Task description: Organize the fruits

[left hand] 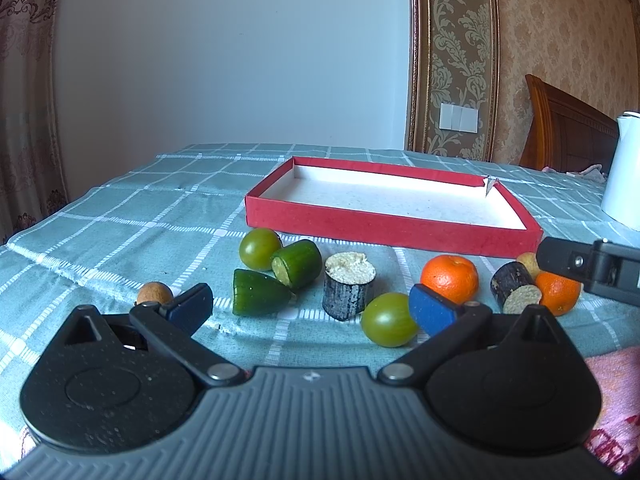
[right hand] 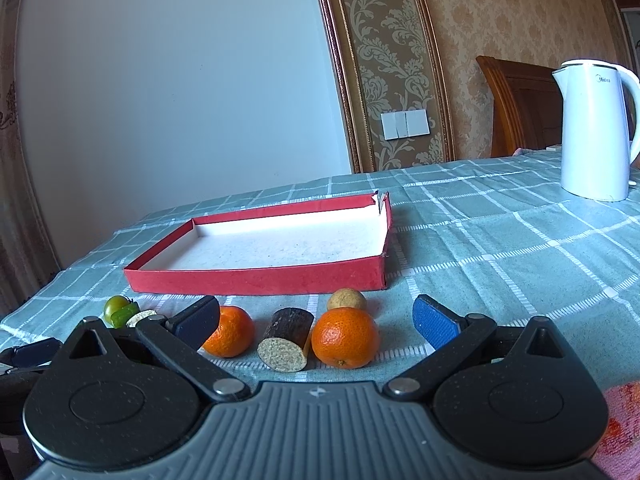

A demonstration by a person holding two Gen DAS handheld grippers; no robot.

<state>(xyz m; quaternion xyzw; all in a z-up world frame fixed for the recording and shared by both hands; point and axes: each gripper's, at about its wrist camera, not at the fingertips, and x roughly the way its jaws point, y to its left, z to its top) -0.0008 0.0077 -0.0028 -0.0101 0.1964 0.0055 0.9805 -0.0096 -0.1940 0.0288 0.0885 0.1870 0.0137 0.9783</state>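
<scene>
Fruits lie in a row near the table's front edge: green tomato (left hand: 389, 319), tangerine (right hand: 345, 337), dark cane piece (right hand: 287, 338). Left gripper (left hand: 312, 309) and right gripper (right hand: 316, 322) hang over them, fingers apart, holding nothing. Farther back sits the red box (right hand: 260, 278).

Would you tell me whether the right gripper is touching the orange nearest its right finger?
Apart. In the right wrist view the right gripper is open, and tablecloth shows between the orange and the blue pad.
</scene>
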